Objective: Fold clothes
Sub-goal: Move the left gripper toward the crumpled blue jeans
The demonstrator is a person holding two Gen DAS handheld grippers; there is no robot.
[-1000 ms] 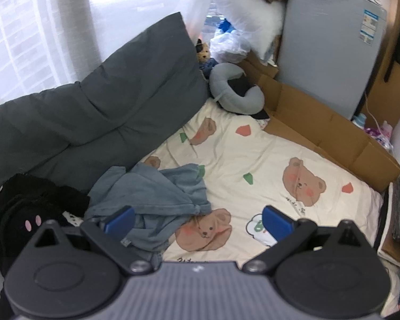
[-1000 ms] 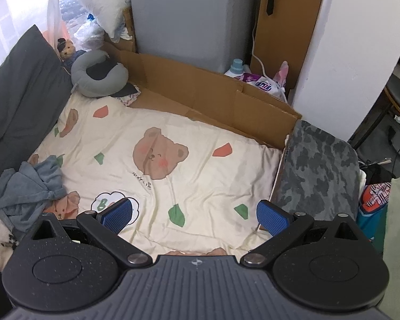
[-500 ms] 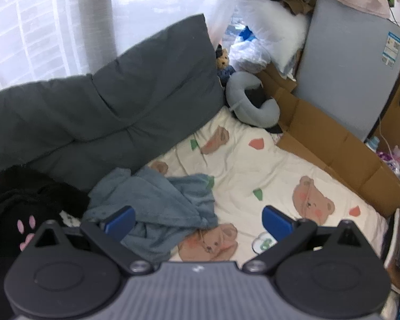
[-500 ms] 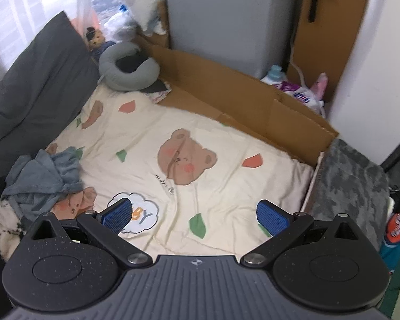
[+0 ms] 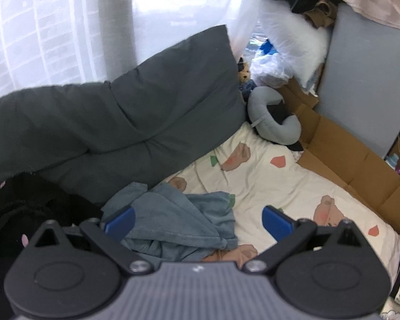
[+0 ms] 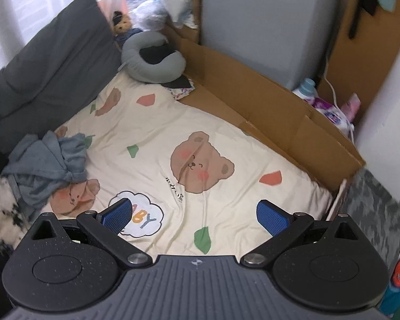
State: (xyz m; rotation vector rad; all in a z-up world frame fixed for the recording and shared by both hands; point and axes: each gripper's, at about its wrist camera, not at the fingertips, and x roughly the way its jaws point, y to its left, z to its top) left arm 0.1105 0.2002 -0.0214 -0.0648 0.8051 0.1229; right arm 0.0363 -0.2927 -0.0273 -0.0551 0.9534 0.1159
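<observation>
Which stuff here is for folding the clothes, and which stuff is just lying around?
For the job:
- crumpled blue-grey garment, unfolded
- bear-print sheet to fold on
- left gripper, open
- right gripper, open

Just lying about:
- grey neck pillow
- small teddy
- dark grey quilt
- cardboard
- detergent bottle

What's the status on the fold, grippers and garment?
Left gripper open, empty. Right gripper open, empty. Blue-grey garment crumpled on bear sheet, unfolded. Nothing blocking.
</observation>
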